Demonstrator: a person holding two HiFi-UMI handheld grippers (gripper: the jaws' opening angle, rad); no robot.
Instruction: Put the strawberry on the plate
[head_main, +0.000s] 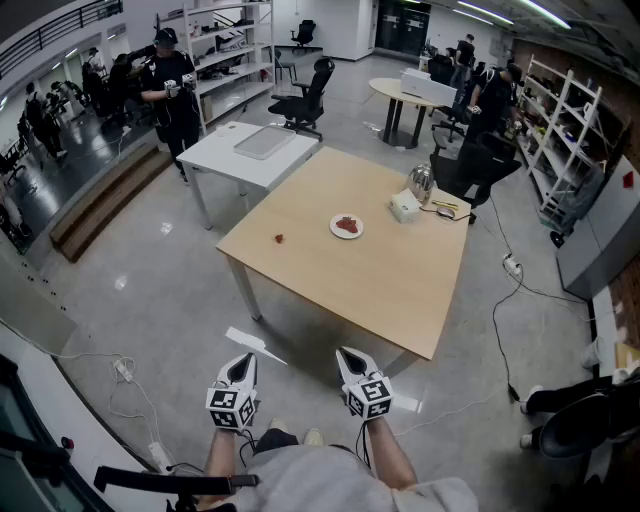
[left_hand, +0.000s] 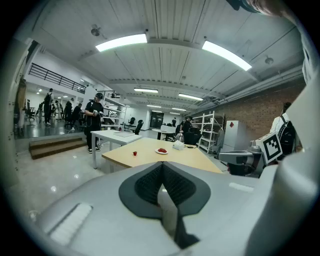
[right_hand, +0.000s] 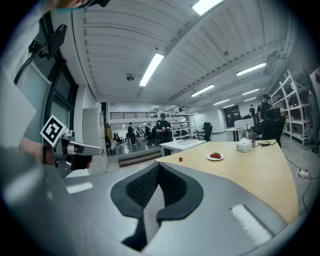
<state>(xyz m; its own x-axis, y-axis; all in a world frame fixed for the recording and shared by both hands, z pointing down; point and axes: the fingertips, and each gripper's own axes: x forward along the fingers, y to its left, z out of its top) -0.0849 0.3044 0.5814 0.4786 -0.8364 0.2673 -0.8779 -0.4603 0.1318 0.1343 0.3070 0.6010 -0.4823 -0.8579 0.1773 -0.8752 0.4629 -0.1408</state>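
A small red strawberry (head_main: 279, 239) lies alone near the left edge of the wooden table (head_main: 400, 290). To its right stands a white plate (head_main: 346, 226) with red pieces on it. Both grippers hang well short of the table, above the floor by my body. The left gripper (head_main: 244, 358) is shut and holds nothing. So is the right gripper (head_main: 346, 353). In the left gripper view the strawberry (left_hand: 134, 153) and the plate (left_hand: 161, 151) sit far beyond the left gripper (left_hand: 162, 165). The right gripper view shows the strawberry (right_hand: 180, 159) and the plate (right_hand: 215, 156) past the right gripper (right_hand: 159, 166).
A white tissue box (head_main: 404, 206), a metal kettle (head_main: 421, 181) and small items sit at the table's far corner. A white table (head_main: 250, 150) and a black office chair (head_main: 308, 95) stand behind. A person (head_main: 172, 90) stands at far left. Cables (head_main: 505, 320) lie on the floor.
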